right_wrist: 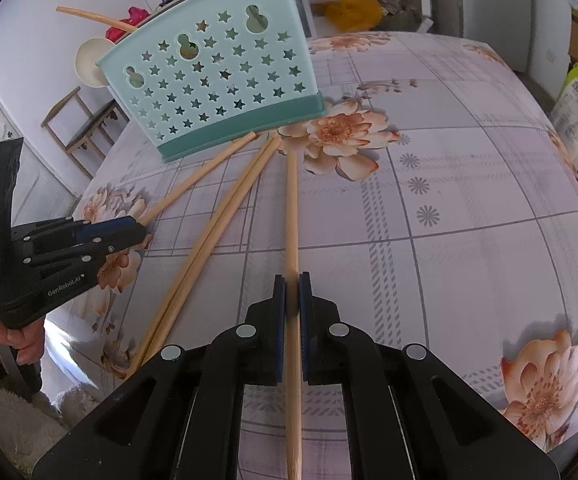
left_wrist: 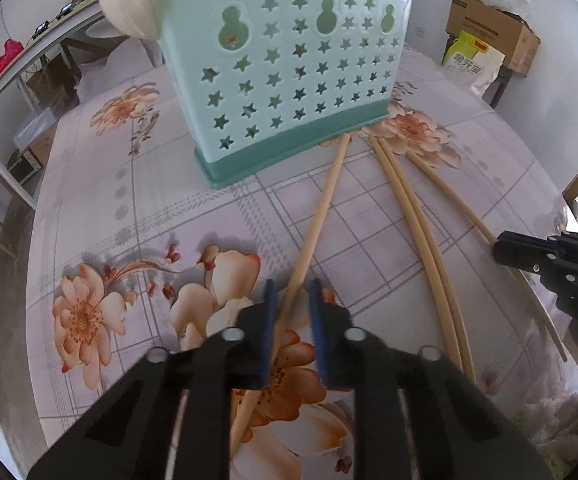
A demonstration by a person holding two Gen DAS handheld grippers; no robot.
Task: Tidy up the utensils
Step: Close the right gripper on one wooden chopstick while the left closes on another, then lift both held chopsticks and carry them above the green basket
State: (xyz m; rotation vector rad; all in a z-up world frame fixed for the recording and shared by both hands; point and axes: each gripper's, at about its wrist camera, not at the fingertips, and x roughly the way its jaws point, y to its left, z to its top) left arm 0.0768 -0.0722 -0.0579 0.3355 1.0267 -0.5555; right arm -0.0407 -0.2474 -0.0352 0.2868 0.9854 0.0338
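Left wrist view shows your left gripper (left_wrist: 292, 292) closed down on one chopstick (left_wrist: 321, 204). The pads sit close on both sides of the stick, near its thick end. The stick's thin tip reaches the foot of the green basket (left_wrist: 289, 80), which stands on the counter (left_wrist: 149, 208) with star holes in its wall. Just to the right, two more chopsticks (left_wrist: 413, 216) lie side by side, touching each other. Further right lies another chopstick (left_wrist: 461, 204), and your right gripper (right_wrist: 292, 280) is squeezed shut on it. In the right wrist view that stick runs straight between the pads, with its far tip near the basket's foot. All four sticks fan out from the basket toward you on the flowered cloth.
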